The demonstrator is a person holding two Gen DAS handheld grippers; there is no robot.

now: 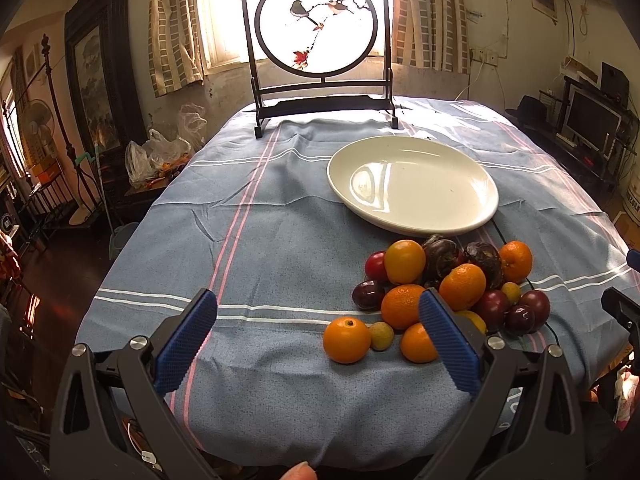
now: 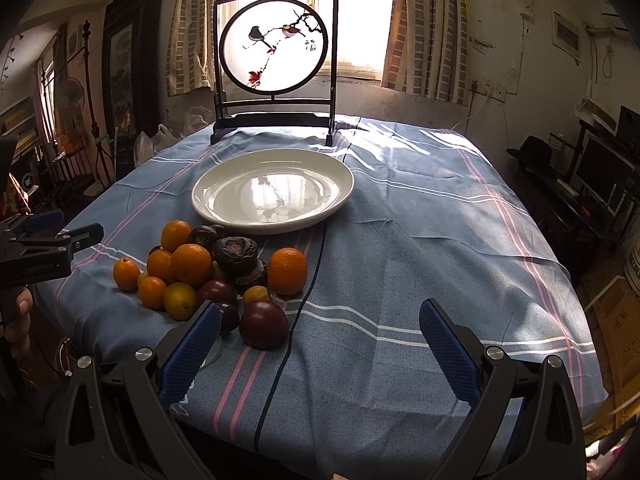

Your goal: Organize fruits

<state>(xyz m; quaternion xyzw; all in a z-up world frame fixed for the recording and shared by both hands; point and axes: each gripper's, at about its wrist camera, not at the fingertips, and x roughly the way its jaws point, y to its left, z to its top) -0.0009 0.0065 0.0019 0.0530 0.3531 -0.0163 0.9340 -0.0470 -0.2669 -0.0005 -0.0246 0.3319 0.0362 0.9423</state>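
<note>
- just ahead of the left hand-held gripper [image 1: 318, 332], toward its right finger, the fruit pile [image 1: 448, 288] lies on the table [image 1: 260, 240]; from the right hand-held gripper [image 2: 320, 338] the same pile sits ahead and to its left.
- both hand-held grippers are spread wide with nothing between the fingers.
- beyond the pile, farther from both grippers, the white plate [image 2: 344, 196] stands with nothing in it, its near rim almost touching the fruit; it is probably where the fruit goes.
- the oranges [image 1: 346, 340] look firm, round and light; i would take one across its widest part, squeezing gently, since it will likely roll if nudged.
- the lone orange nearest the left gripper stands slightly apart with a small yellowish fruit [image 1: 381, 336] touching it, so it looks the easiest first pick.
- the dark red plums [image 2: 264, 324] look smooth and may slip or bruise under a hard pinch.
- the wrinkled dark fruits [image 2: 236, 254] sit at the heap's middle, hemmed in by others; pulling one could well scatter the rest.
- a thin black cable [image 2: 300, 312] runs across the cloth beside the pile, just left of the right gripper's centre line, and could snag.
- the bird screen [image 2: 276, 46] stands far behind the plate, clear of the work.
</note>
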